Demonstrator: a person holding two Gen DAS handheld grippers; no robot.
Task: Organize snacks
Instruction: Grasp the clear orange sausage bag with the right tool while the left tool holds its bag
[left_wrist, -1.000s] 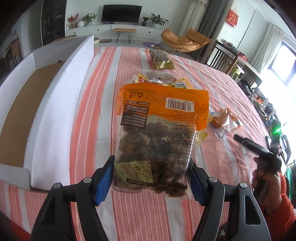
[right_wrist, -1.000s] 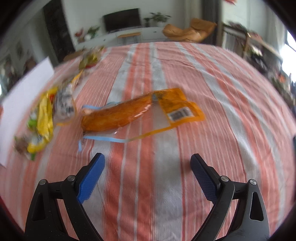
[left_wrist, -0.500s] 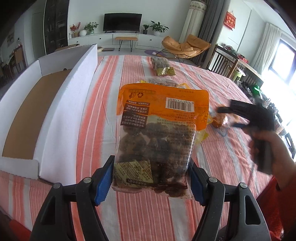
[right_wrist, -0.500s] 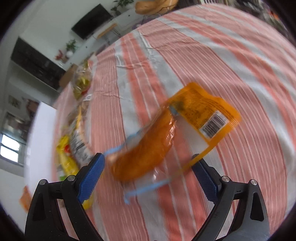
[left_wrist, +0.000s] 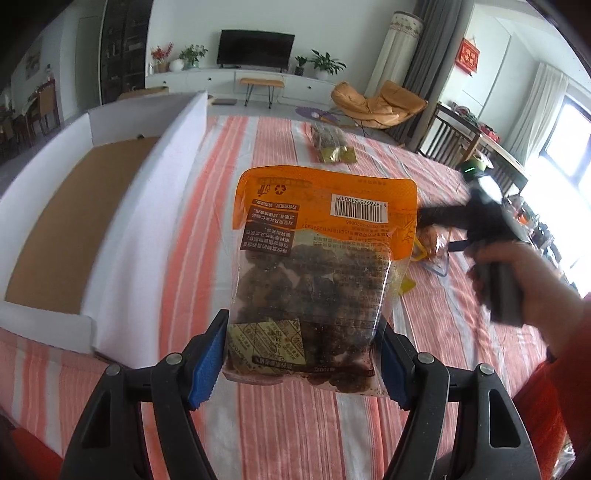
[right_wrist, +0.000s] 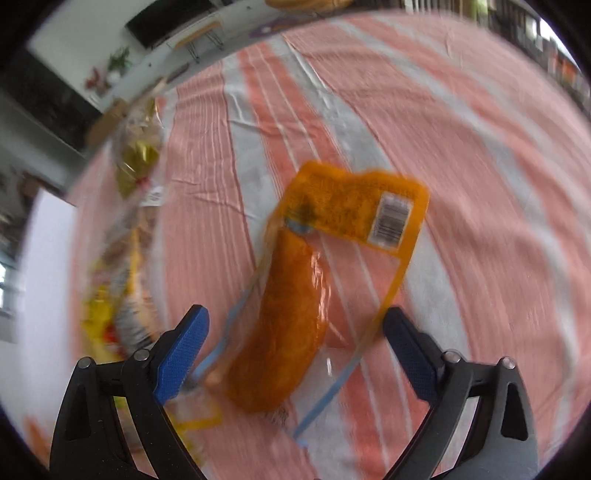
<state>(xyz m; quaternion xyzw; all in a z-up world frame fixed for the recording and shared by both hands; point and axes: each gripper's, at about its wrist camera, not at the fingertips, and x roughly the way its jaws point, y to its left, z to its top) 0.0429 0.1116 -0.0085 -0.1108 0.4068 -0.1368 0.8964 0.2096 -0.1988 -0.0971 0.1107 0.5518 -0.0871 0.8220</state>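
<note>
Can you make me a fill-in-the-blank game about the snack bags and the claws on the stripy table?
1. The left claw is squeezing a bag of dark snacks with an ____ top.
2. The right claw is wide ____ around the sausage packet lying on the tablecloth.
3. Beside the held bag stands a white ____ with a brown floor.

Missing words: orange; open; box

Box wall (left_wrist: 147, 229) flanks the held pouch (left_wrist: 317, 273); bare tablecloth (left_wrist: 221, 192) between
</note>
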